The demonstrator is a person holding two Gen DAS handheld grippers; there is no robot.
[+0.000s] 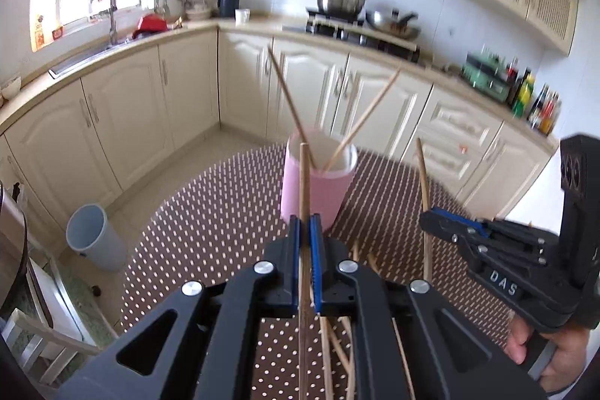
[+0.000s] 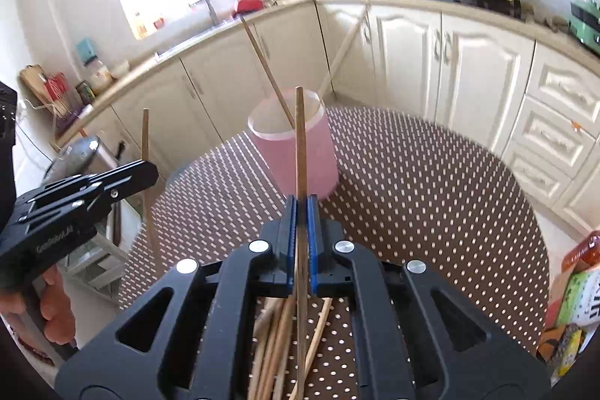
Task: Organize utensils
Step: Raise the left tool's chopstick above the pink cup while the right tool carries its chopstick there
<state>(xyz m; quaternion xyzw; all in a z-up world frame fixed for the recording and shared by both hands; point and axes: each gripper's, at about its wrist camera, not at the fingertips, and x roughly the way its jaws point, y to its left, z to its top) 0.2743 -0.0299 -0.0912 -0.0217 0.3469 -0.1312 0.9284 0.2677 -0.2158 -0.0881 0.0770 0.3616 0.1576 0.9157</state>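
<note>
A pink cup stands on the round brown dotted table and holds two wooden chopsticks leaning apart. My left gripper is shut on a chopstick held upright just before the cup. My right gripper is shut on another chopstick, also upright near the cup. Each gripper shows in the other's view: the right one with its stick, the left one with its stick. Several loose chopsticks lie under the grippers.
Cream kitchen cabinets and the counter curve behind the table. A grey bin stands on the floor at left. Food packages sit at the table's right edge. A white chair is at lower left.
</note>
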